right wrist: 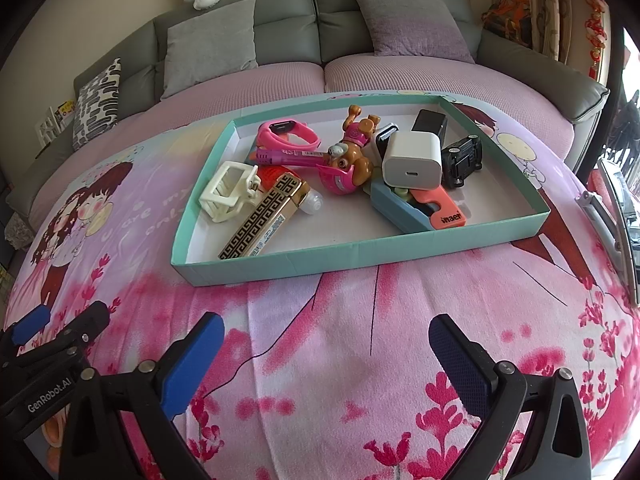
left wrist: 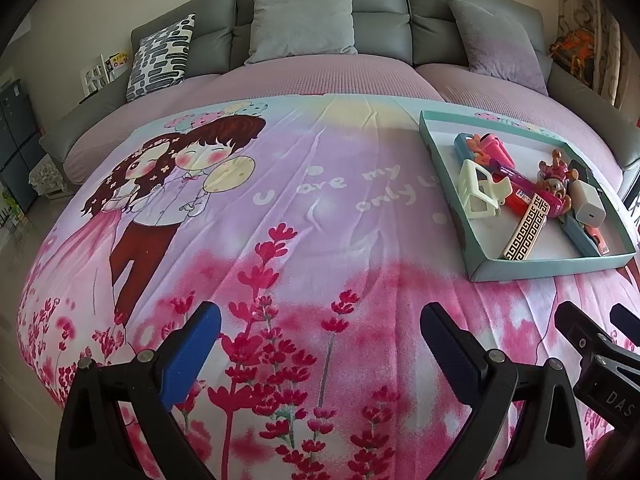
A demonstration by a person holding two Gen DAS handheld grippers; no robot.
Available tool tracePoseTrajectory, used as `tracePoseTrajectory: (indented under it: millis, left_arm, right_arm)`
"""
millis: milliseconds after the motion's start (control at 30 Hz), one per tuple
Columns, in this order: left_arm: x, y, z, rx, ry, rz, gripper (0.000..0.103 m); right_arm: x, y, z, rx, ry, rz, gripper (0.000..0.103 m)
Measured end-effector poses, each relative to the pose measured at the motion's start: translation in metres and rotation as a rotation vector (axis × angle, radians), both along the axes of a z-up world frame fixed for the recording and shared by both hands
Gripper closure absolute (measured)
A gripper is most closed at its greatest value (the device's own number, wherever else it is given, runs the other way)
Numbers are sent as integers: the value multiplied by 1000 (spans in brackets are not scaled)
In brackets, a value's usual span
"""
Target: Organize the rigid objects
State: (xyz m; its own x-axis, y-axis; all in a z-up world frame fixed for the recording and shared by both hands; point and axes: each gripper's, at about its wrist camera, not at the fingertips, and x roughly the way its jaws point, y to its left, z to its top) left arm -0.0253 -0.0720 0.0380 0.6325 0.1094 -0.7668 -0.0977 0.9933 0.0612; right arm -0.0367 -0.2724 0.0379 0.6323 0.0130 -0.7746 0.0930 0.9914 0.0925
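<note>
Both grippers, left and right, hover jaws apart before the teal tray.

Bed covered by a pink cartoon-print blanket; a shallow teal tray rests on the blanket; grey pillows lie at the head.

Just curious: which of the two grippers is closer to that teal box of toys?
Right. The right gripper hangs open before the teal box; the left gripper, also open, sits off to its left.
</note>
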Motion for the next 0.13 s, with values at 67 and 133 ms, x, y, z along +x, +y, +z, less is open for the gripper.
tracePoseTrajectory:
  millis: [67, 133]
  left_arm:
    - [-2, -1, 2, 4, -10, -4, 3]
    - [-2, -2, 3, 0, -12, -13, 3]
  right_arm:
    - [0, 0, 0, 0, 0, 0, 0]
    - [0, 0, -1, -1, 0, 0, 0]
